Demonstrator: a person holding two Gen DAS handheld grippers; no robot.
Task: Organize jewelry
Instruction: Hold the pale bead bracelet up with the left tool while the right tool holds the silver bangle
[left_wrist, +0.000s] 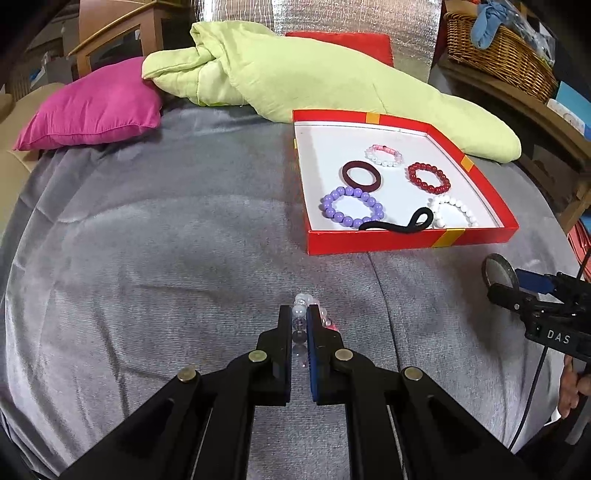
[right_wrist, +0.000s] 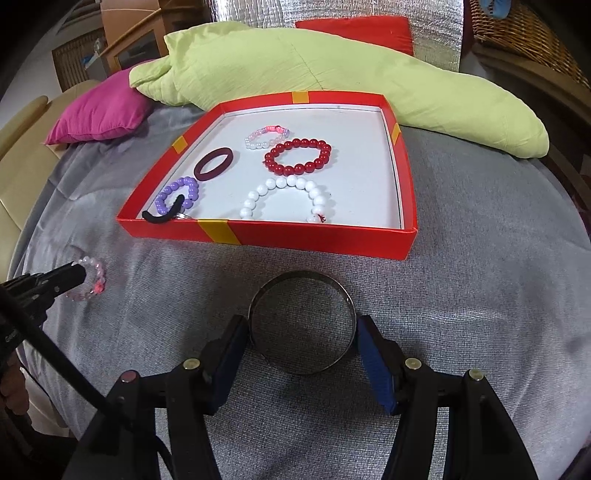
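Note:
A red shallow box (left_wrist: 406, 240) (right_wrist: 314, 240) with a white floor lies on the grey bedspread. In it lie a purple bead bracelet (left_wrist: 352, 206), a maroon ring (left_wrist: 361, 175), a red bead bracelet (left_wrist: 429, 178), a white bead bracelet (left_wrist: 456, 210), a pink-white bracelet (left_wrist: 384, 155) and a black hair tie (left_wrist: 402, 225). My left gripper (left_wrist: 299, 317) is shut on a clear-pink bead bracelet (left_wrist: 303, 300) (right_wrist: 90, 282) just above the bedspread. My right gripper (right_wrist: 301, 332) holds a metal bangle (right_wrist: 303, 321) (left_wrist: 498, 273) between its pads.
A lime-green quilt (left_wrist: 314, 74) lies behind the box, with a magenta pillow (left_wrist: 92, 107) at the left and a red cushion (left_wrist: 340, 40) at the back. A wicker basket (left_wrist: 498, 51) stands on a shelf at the right.

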